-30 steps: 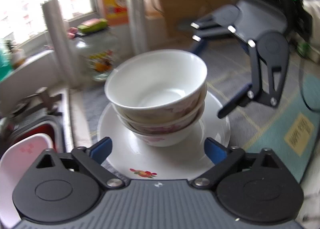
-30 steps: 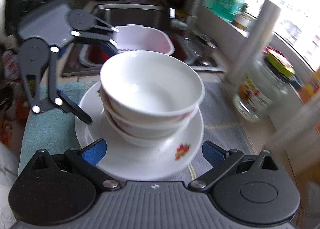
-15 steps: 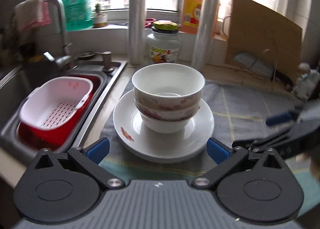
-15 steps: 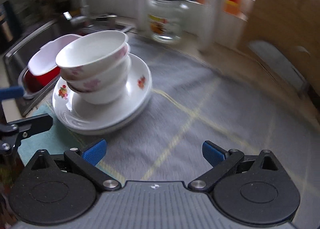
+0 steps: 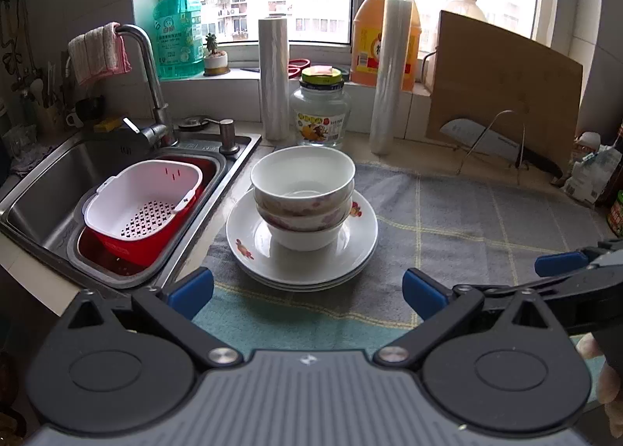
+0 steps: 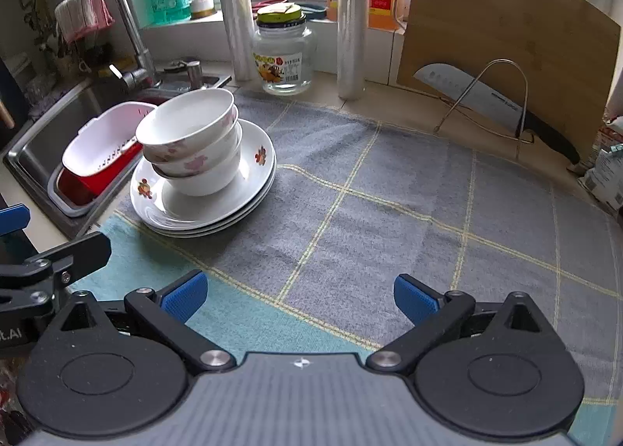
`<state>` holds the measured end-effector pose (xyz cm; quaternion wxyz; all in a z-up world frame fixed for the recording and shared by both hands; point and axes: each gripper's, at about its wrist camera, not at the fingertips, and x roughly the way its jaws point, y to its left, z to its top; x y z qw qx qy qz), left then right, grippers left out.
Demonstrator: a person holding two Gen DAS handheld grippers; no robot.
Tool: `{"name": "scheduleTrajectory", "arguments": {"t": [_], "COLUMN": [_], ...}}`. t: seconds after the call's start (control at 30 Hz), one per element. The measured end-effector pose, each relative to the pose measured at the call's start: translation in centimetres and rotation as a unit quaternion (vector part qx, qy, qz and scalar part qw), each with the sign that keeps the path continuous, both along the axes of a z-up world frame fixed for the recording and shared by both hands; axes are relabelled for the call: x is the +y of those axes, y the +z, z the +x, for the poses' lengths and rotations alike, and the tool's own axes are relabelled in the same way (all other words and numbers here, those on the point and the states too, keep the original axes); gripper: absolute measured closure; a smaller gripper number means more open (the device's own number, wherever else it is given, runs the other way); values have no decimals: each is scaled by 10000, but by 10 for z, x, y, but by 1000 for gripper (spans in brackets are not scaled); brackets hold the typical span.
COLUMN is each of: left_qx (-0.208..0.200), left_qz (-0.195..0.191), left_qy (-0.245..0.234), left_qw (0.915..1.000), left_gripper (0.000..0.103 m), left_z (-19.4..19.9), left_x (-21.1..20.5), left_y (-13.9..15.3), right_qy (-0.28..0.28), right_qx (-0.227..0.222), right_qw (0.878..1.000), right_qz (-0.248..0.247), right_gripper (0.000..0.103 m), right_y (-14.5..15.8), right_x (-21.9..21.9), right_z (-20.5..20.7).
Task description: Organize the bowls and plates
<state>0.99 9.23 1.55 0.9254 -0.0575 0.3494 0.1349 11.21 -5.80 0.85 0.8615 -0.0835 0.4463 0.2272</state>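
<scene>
Three white floral bowls (image 5: 303, 197) (image 6: 191, 142) sit nested upright on a stack of white plates (image 5: 249, 247) (image 6: 253, 173) with flower prints, on a grey checked cloth. My left gripper (image 5: 307, 292) is open and empty, a short way in front of the stack. My right gripper (image 6: 298, 298) is open and empty over bare cloth, well to the right of and nearer than the stack. Its blue-tipped fingers show at the right edge of the left wrist view, and the left gripper's fingers at the left edge of the right wrist view.
A steel sink (image 5: 58, 173) at the left holds a white colander in a red basin (image 5: 140, 208). Behind the stack stand a glass jar (image 5: 320, 115), two film rolls (image 5: 389, 76) and a tap (image 5: 148, 80). A cutting board (image 6: 506, 45) and knife (image 6: 498, 103) lean at the back right.
Both grippers have drawn back from either side of the bowl stack to the cloth's near edge. The bowls and plates have stayed put.
</scene>
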Motion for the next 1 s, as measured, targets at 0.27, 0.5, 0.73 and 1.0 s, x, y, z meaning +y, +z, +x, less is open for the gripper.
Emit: {"name": "scheduleTrajectory", "arguments": {"t": [0.27,0.5,0.73,1.0], "left_qx": [-15,7,-16,-30], "left_qz": [-76,-79,-64,-54], "left_qy": [-15,-36,-70,-82], "left_qw": [10000,10000,10000,9999], "left_gripper": [1,1,1,1], "left_z": [-5,-8,-8,-7], "left_x": [-1,-2,-3,-3], "left_y": [6,8,10,12], "right_qy": [-135,-142,-156,-164], "right_qx": [-65,-51,-73,-90], "right_qw": [9999,9999,9998,9998], "right_qz": [20,-29,-29,-30], "right_gripper": [0,0,0,0], "right_y": [7,9,12,14], "right_x": [-3,-1,-2,-2], "right_z": [-7,-9,-10,-9]}}
